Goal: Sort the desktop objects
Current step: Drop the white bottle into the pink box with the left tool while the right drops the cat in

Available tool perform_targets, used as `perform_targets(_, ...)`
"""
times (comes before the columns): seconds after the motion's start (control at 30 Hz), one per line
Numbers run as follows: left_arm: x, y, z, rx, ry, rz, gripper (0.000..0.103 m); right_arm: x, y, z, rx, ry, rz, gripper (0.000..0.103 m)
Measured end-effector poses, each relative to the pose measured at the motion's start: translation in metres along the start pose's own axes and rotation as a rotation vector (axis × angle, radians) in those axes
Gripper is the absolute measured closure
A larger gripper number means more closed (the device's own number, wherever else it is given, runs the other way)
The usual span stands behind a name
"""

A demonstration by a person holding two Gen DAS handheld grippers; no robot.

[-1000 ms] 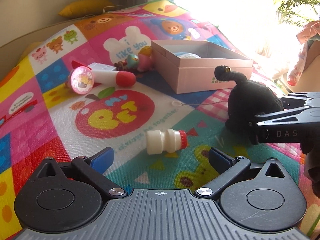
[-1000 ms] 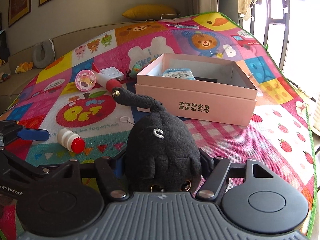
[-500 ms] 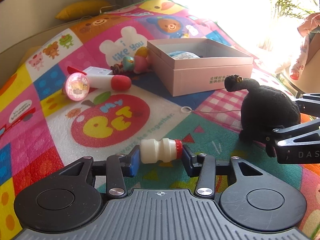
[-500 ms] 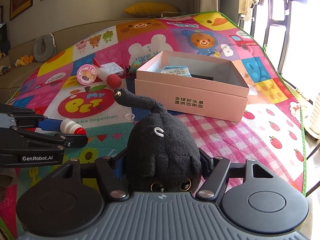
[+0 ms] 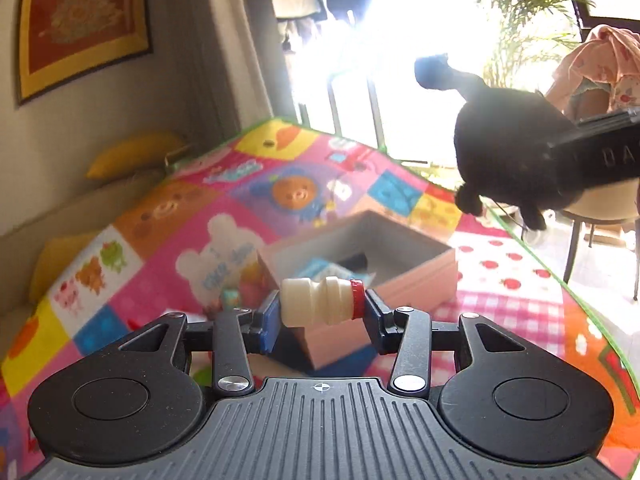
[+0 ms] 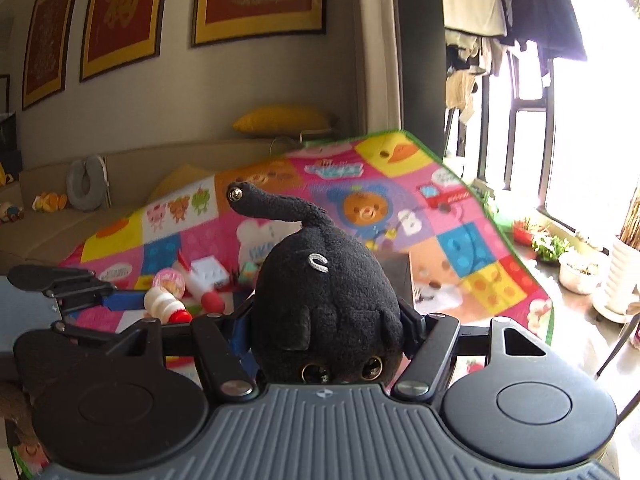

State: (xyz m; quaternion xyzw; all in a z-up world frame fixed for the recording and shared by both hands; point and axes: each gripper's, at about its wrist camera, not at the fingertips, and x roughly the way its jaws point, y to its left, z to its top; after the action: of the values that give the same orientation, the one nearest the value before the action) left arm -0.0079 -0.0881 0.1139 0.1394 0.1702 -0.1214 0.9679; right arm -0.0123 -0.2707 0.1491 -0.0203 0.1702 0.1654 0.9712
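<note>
The left tool (image 5: 320,314) is clenched on a small cream plastic bottle with a red cap (image 5: 322,301), which is held lying sideways between the blue pads (image 5: 269,322), cap toward the right pad, raised in the air in front of the open pink cardboard box (image 5: 404,284). The right tool (image 6: 326,332) is clenched on a black plush cat with a long tail (image 6: 326,300), gripped at its sides, face toward the camera and tail pointing away; in the left wrist view the plush is seen up and to the right of the box. The box rests on a colourful patchwork cartoon play mat (image 5: 192,216). A light blue packet (image 5: 320,270) is seen inside the box. Left of the box, several small toys (image 6: 192,280) lie on the mat.
</note>
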Motion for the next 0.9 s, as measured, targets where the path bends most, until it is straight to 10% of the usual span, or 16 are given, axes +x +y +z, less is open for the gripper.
perform_targets(0.4,0.118,-0.019,0.030,-0.019,-0.007,-0.092,0.053,0.074,-0.046,0.076,-0.020,-0.119,-0.104,0.036)
perform_targets(0.6,0.103,0.028,-0.009,-0.116,0.050,-0.001,0.028,0.131,-0.054,0.085,0.027,-0.036,-0.068,0.036)
perform_targets(0.9,0.089,0.045,-0.034,-0.159,0.094,-0.073,0.009,0.207,-0.053,0.051,0.097,0.176,-0.029,0.024)
